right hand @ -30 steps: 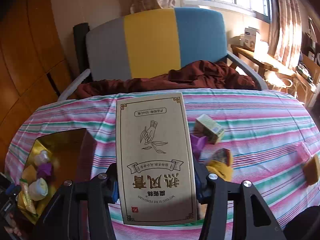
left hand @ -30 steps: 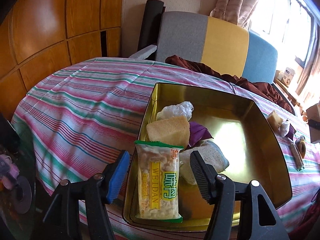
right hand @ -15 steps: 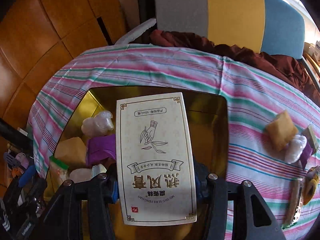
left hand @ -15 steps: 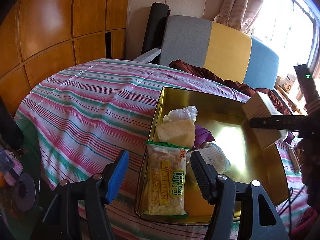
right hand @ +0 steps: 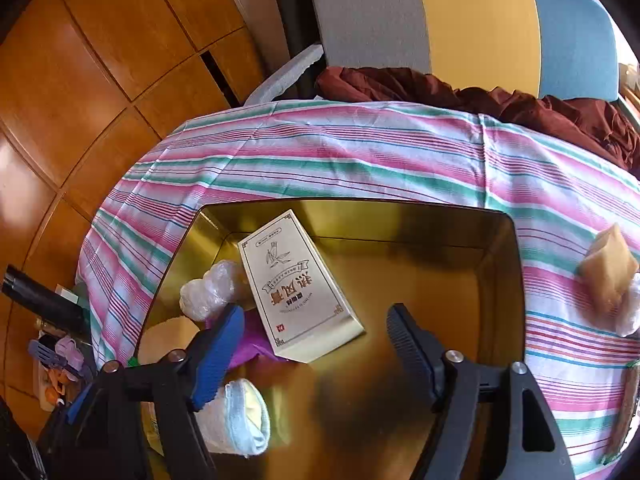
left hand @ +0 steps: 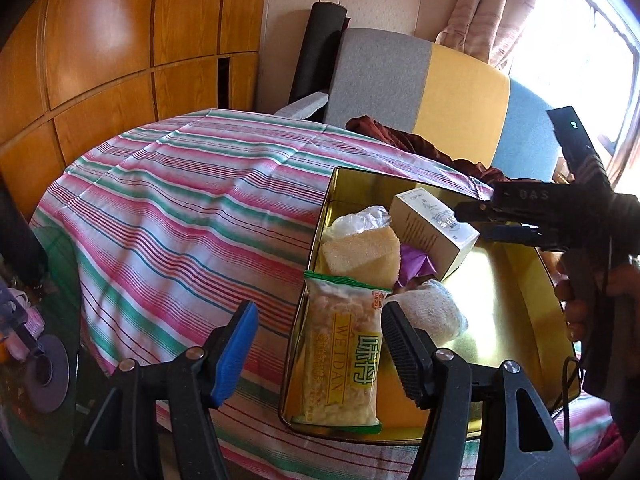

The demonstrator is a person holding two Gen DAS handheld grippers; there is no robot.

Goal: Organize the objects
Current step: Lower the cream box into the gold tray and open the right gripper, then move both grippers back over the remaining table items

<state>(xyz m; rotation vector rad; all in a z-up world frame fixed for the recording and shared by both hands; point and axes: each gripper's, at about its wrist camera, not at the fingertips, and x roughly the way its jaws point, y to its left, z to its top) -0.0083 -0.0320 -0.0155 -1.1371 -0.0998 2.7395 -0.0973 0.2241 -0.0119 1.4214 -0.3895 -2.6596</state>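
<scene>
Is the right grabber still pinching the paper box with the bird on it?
Apart. In the right wrist view the right gripper is open, and the box lies in the gold tray clear of both fingers.

Glossy gold metal tray (right hand: pixel 500 240) on striped cloth (right hand: pixel 320 152).

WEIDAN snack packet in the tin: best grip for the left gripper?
Judging by its pose, take the WEIDAN snack packet across its narrow width near the middle, coming from the tin's near edge along the packet's length. It lies flat and long, pointing away between the open left gripper's fingers; its crimped ends are flimsier.
</scene>
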